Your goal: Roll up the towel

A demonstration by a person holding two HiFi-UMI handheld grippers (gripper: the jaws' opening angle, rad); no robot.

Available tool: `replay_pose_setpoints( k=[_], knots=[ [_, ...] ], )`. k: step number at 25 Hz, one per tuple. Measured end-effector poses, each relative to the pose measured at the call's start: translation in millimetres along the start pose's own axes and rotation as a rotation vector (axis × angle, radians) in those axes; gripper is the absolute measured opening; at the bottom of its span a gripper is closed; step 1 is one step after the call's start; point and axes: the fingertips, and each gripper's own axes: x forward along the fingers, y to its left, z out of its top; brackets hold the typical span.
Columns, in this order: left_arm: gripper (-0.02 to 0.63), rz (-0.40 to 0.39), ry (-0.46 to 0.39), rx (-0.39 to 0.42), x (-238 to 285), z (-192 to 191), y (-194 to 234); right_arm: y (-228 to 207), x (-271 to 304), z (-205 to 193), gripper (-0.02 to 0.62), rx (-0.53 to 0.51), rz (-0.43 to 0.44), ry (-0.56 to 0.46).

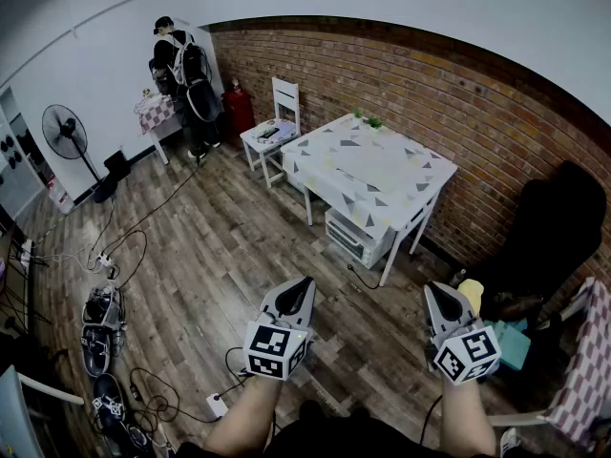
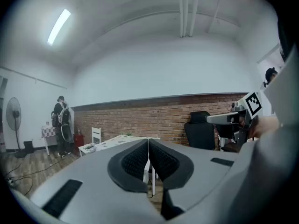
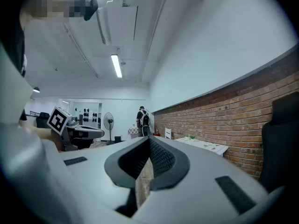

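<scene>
Left gripper [image 1: 304,285]: clenched, jaws pressed together, nothing between them
Right gripper [image 1: 431,290]: clenched, jaws together, empty
Towel: cannot be made out in any view
Tables: two; one white triangle-patterned table [image 1: 382,165] ahead of both grippers, one small checked-cloth table [image 1: 156,113] far ahead-left
Chairs: two; white chair [image 1: 284,94] left of the patterned table, black office chair [image 1: 558,227] right of the right gripper
Person [image 1: 181,65]: one, beside the small table
Fan [image 1: 65,130]: one, far left
</scene>
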Motion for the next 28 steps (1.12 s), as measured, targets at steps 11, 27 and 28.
replay_pose_setpoints(
  k=[11,27,28],
  knots=[
    [0.02,0.011,0.014,-0.004,2,-1,3,-6,-1,4,0.011,0.061,0.014,-0.018],
    [0.023,0.0,0.033,0.01,24,-7,-50,-57,-47,-25,0.074,0.116,0.024,0.001],
    [0.025,0.002,0.042,0.002,28,-12,-50,-58,-46,-30,0.074,0.116,0.024,0.014]
  ],
)
